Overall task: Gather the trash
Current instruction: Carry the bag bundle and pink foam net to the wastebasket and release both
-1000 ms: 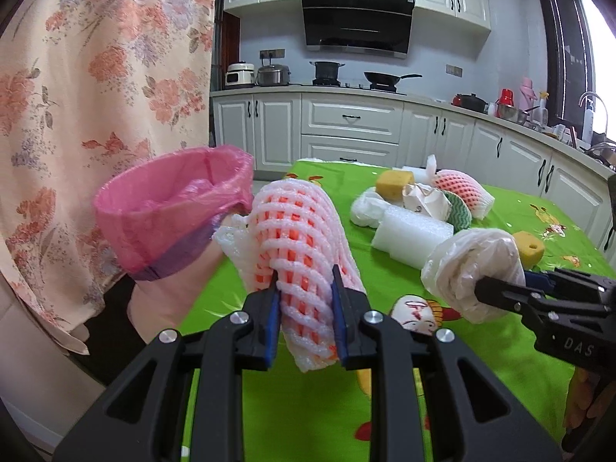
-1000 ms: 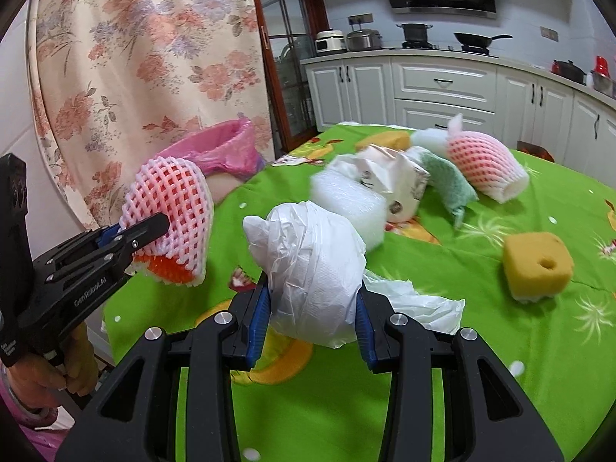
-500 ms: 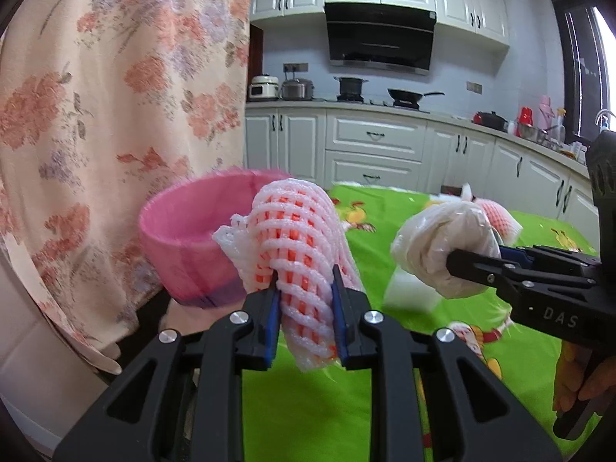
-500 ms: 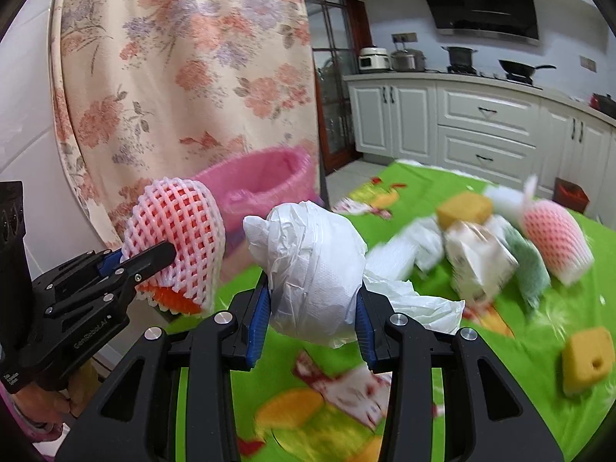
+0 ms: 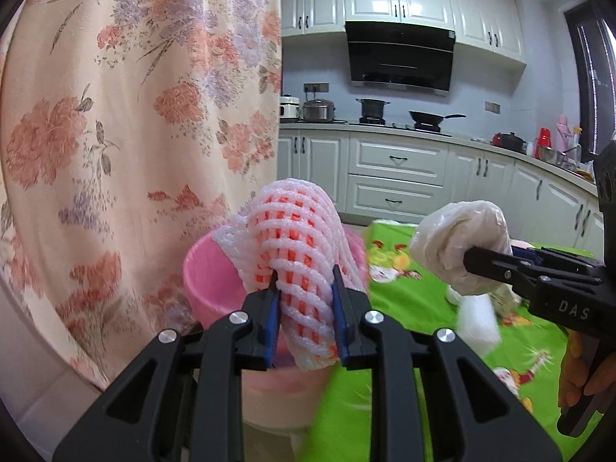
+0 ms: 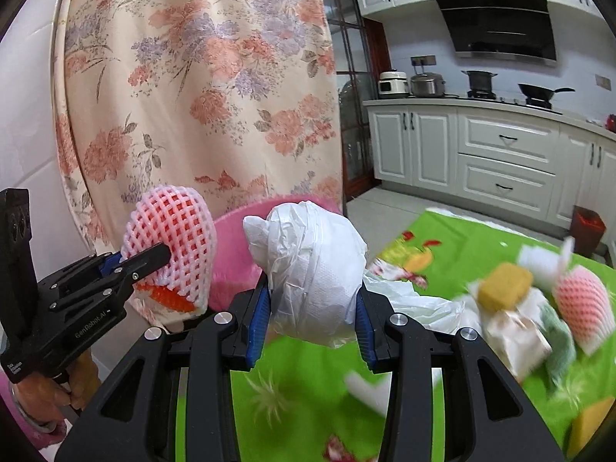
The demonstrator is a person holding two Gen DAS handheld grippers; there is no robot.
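In a white kitchen, your left gripper (image 5: 304, 288) jaws clamp the foam net (image 5: 292, 238) at 12 o'clock over the pink bin (image 5: 208, 269); your right gripper (image 6: 312, 308) pinches the plastic wad (image 6: 312, 265), ready to drop.

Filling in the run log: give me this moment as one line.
left claw: shut on foam net | right claw: shut on plastic bag wad | both near pink bin
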